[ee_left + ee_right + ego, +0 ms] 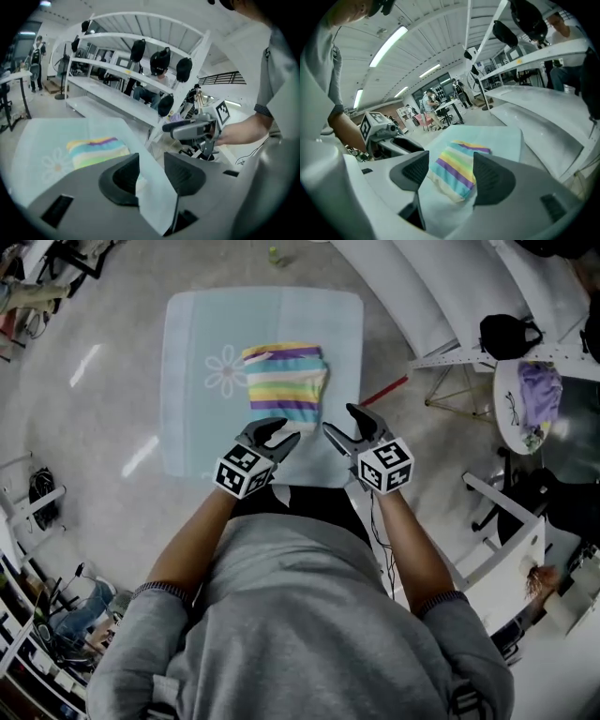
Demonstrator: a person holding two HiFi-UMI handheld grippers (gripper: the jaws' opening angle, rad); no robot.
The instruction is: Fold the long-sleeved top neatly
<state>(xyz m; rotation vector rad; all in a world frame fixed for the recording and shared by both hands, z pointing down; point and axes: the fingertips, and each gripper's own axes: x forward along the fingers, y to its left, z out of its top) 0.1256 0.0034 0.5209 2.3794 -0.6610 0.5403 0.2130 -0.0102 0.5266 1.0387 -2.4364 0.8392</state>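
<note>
Two grippers aloft: holds left gripper (279, 433) and right gripper (346, 427) side by side above the near edge of the mat (197, 352), jaws of each spread, pinching nothing. Shows the folded striped top (284, 381) lying just beyond them at mid-mat, untouched.

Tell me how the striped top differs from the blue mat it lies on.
The striped top is banded in yellow, green, blue and purple; the mat is plain pale blue with one daisy print. The top is folded compactly; the mat lies spread flat and is far larger. Both look like fabric.
</note>
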